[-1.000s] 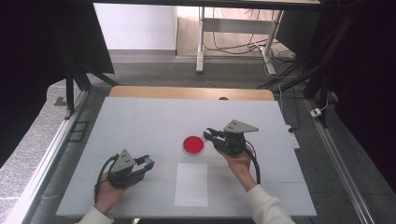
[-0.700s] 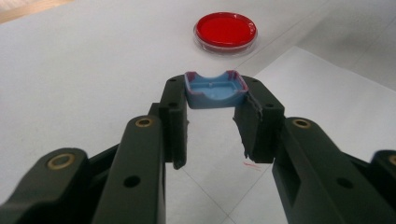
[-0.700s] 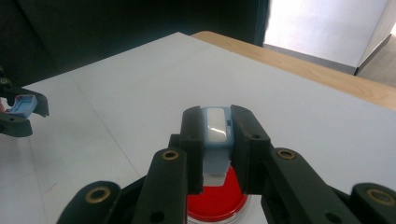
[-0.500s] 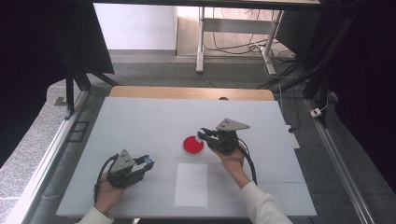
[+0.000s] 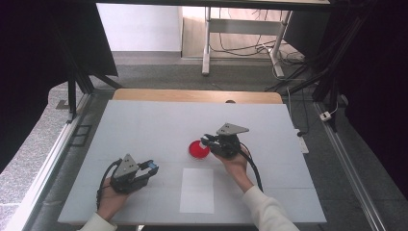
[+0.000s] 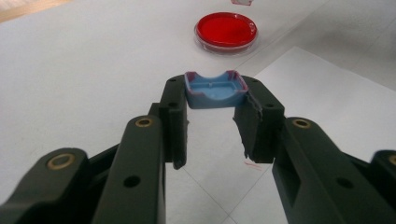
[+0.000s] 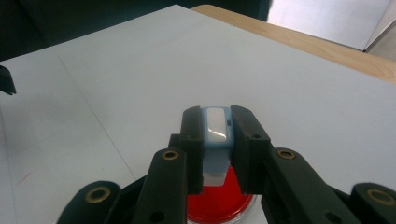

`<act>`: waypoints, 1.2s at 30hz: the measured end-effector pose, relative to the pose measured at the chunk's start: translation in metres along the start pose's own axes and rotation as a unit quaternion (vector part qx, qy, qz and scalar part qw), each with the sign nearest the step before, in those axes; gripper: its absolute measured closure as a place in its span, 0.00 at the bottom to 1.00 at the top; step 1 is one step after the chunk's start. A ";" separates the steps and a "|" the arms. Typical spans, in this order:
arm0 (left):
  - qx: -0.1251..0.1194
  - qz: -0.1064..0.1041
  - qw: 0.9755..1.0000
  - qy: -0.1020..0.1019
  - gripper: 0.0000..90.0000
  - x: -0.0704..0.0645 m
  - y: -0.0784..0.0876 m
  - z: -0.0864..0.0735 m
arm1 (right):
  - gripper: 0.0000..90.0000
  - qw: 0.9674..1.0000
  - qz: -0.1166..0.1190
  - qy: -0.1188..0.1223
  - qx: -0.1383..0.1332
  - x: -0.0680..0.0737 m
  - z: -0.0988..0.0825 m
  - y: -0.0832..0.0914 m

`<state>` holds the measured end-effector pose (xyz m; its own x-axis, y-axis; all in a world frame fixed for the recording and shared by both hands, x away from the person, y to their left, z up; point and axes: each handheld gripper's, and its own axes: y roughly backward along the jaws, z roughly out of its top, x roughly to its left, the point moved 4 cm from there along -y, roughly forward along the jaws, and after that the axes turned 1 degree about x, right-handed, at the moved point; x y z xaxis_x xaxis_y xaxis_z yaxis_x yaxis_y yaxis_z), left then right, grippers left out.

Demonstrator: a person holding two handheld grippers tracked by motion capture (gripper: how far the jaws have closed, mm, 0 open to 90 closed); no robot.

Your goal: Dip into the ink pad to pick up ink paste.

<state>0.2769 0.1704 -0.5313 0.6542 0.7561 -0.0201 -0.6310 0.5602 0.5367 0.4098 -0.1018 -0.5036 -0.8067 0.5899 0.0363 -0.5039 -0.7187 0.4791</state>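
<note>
Right gripper point(image 5: 206, 140) (clamping stamp point(image 7: 217, 135)) shifted over red dish point(image 5: 197, 149).

Your right gripper point(image 7: 217, 140) covers most of the red dish point(image 7: 219, 205) beneath its jaws, and the frame's lower edge cuts the rest. The pale blue piece point(image 7: 215, 128) clamped between those jaws shows you just its narrow edge.

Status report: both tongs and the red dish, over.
Left tongs shut on blue plastic tray. Right tongs shut on pale blue block, over round red dish. Nothing in the way.
</note>
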 end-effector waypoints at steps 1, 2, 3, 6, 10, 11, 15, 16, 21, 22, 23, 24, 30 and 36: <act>0.000 0.000 1.000 0.000 0.72 0.000 0.000 0.000 | 0.83 1.000 0.000 -0.001 0.001 0.000 0.000 -0.001; 0.000 0.000 1.000 0.000 0.72 0.000 0.000 0.000 | 0.83 1.000 0.000 -0.001 0.003 -0.001 -0.001 -0.003; 0.000 0.000 1.000 0.000 0.72 0.000 0.000 0.000 | 0.83 1.000 0.000 0.001 0.007 -0.001 -0.002 -0.004; 0.000 0.000 1.000 0.001 0.72 0.000 0.000 0.000 | 0.83 1.000 0.002 0.003 0.014 -0.001 -0.003 -0.006; 0.001 0.000 1.000 0.001 0.72 0.000 -0.001 0.000 | 0.83 1.000 0.003 0.003 0.019 -0.001 -0.005 -0.009; 0.001 0.000 1.000 0.001 0.72 0.000 -0.001 0.000 | 0.83 1.000 0.001 0.005 0.021 -0.001 -0.005 -0.010; 0.001 0.000 1.000 0.000 0.72 -0.001 -0.002 0.000 | 0.83 1.000 0.003 0.010 0.028 0.000 -0.007 -0.013; 0.001 0.000 1.000 0.000 0.72 -0.001 -0.002 0.000 | 0.83 1.000 0.004 0.011 0.029 0.001 -0.008 -0.014; 0.002 0.000 1.000 0.001 0.72 0.000 -0.001 0.000 | 0.83 0.999 0.004 0.017 0.036 0.002 -0.009 -0.018; 0.001 0.000 1.000 0.001 0.72 0.000 -0.001 0.000 | 0.83 0.999 0.004 0.015 0.037 0.002 -0.010 -0.018; 0.001 0.000 1.000 0.001 0.72 0.000 -0.001 0.000 | 0.83 0.999 0.005 0.015 0.038 0.002 -0.010 -0.019; 0.001 -0.001 1.000 0.001 0.72 0.000 -0.002 0.000 | 0.83 0.999 0.006 0.013 0.041 0.002 -0.011 -0.019; 0.002 0.000 1.000 0.002 0.72 0.000 -0.001 -0.001 | 0.83 0.998 0.004 0.024 0.054 0.003 -0.013 -0.023; 0.002 0.000 1.000 0.000 0.72 0.000 -0.001 -0.001 | 0.83 0.999 0.005 0.023 0.048 0.004 -0.014 -0.025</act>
<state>0.2773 0.1698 -0.5325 0.6536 0.7565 -0.0207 -0.6298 0.5589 0.5394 0.4149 -0.0865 -0.5277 -0.8254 0.5645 0.0022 -0.4666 -0.6844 0.5603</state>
